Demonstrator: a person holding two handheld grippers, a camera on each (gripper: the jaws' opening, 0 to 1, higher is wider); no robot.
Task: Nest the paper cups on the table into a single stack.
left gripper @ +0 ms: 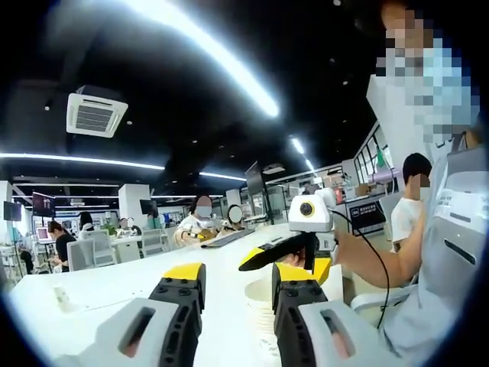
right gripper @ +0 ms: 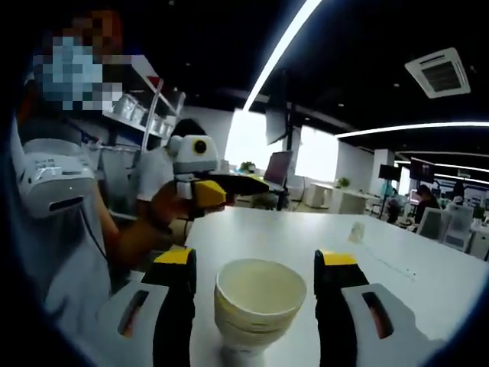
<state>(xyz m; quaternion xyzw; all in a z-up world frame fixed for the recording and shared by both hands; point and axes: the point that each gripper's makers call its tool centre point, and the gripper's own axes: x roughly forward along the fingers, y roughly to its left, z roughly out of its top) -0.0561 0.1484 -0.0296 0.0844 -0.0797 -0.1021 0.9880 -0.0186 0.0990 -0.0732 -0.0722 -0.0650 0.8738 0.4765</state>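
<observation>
A stack of nested cream paper cups [right gripper: 254, 306] stands upright on the white table [right gripper: 306, 229], mouth up. My right gripper [right gripper: 256, 258] is open, with its yellow-tipped jaws on either side of the stack and a gap on each side. In the left gripper view the same right gripper [left gripper: 286, 256] comes in from the right in a person's hand. A faint pale curved rim [left gripper: 258, 302] shows beneath it, probably the stack. My left gripper [left gripper: 238, 279] is open over the table with nothing between its jaws. It also appears as the left gripper [right gripper: 221, 189] beyond the stack, at the left.
A small pale object [right gripper: 356, 232] sits further out on the table, too small to identify; it shows again as the small pale object [left gripper: 61, 297]. A person's forearm [left gripper: 367, 264] and torso lie along the table edge. Desks, chairs and seated people fill the background.
</observation>
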